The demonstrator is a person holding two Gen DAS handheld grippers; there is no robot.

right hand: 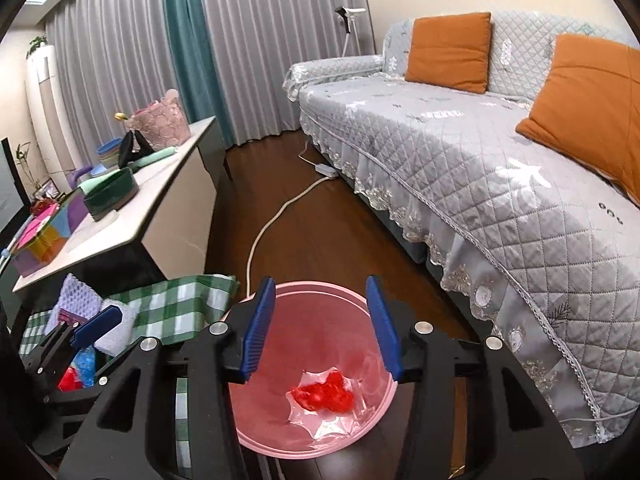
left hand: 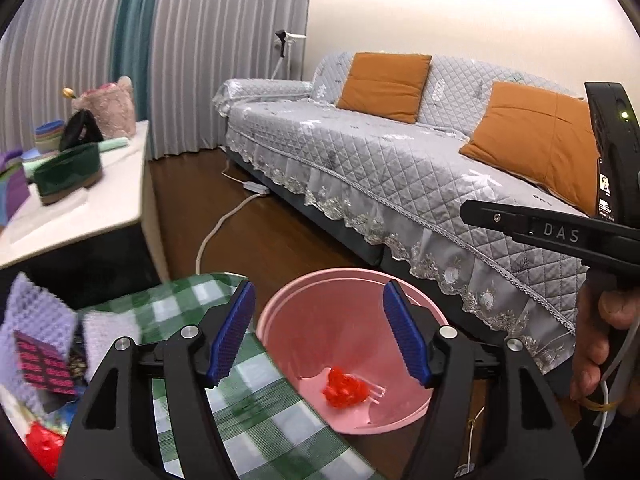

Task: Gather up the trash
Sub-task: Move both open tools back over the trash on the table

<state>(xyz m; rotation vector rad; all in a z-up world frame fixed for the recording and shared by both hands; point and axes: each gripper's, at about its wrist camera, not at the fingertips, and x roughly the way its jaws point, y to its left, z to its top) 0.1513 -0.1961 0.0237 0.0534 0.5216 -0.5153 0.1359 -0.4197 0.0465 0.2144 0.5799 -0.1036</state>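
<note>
Trash collection partly done: one red wrapper (right hand: 325, 397) is lying in the pink bin (right hand: 280, 436).
I am holding both grippers, left gripper (left hand: 319, 334) and right gripper (right hand: 321, 330), released and empty; possibly more red trash (left hand: 42, 446) is waiting on the checked cloth (left hand: 248, 412).

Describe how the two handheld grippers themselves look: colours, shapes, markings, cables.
Both the left gripper and the right gripper have matte black angular frames with silver round bolts and two flat blue fingers with a fine ribbed texture. Seen from the left wrist camera, the right gripper's black body bears white letters "DAS", a small green light and a sticker; a bare hand grips it, with grey and white cables beside.
</note>
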